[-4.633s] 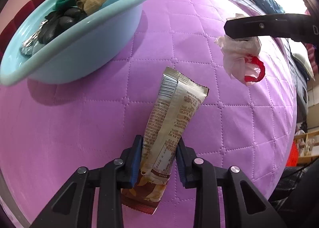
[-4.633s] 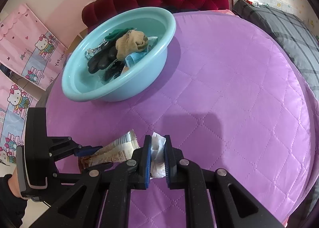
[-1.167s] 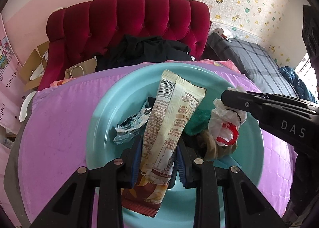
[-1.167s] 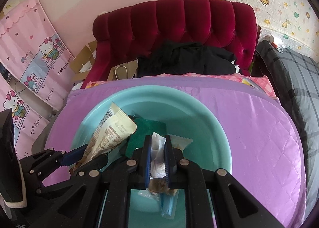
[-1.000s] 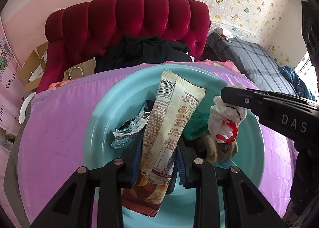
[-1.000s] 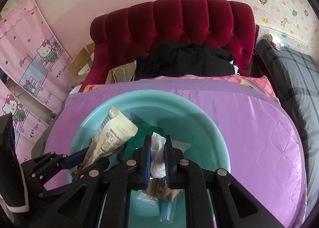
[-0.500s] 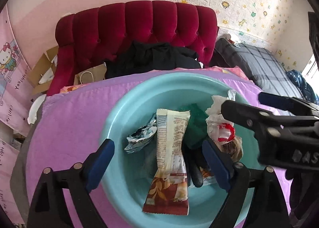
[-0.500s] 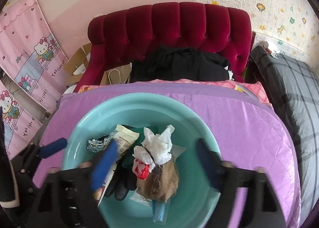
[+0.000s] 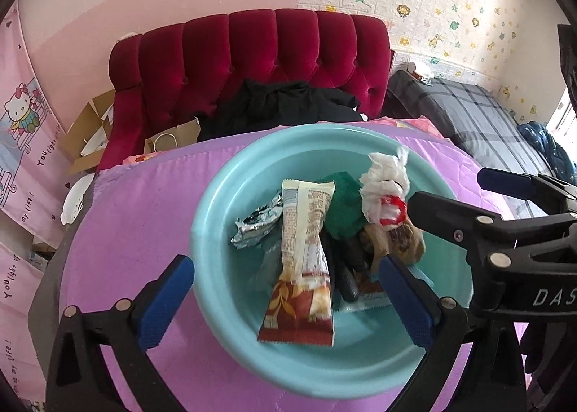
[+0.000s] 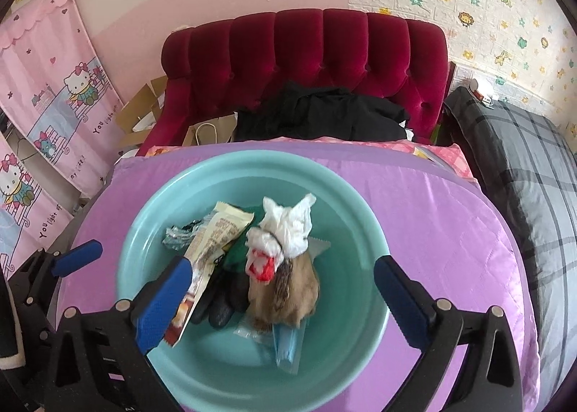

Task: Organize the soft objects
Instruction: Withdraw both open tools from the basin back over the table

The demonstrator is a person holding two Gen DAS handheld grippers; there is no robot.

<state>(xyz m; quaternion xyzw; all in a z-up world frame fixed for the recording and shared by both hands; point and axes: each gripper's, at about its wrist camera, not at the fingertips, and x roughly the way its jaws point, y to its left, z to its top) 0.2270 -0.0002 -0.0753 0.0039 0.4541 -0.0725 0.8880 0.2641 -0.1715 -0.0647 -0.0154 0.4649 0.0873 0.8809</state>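
Snack packet (image 9: pixel 306 260) and white wad (image 10: pixel 285 228) lie in the basin (image 9: pixel 216 203); our left gripper (image 9: pixel 288 298) and right gripper (image 10: pixel 281 300) fingers spread, empty. No loose items visible on the quilt.

Glossy plastic basin (image 9: pixel 216 210), quilted satin cover (image 9: pixel 144 217), crinkly foil wrapper (image 9: pixel 258 226).

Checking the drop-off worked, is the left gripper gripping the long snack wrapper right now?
No, the left gripper stands wide open, and the snack wrapper lies loose in the teal basin.
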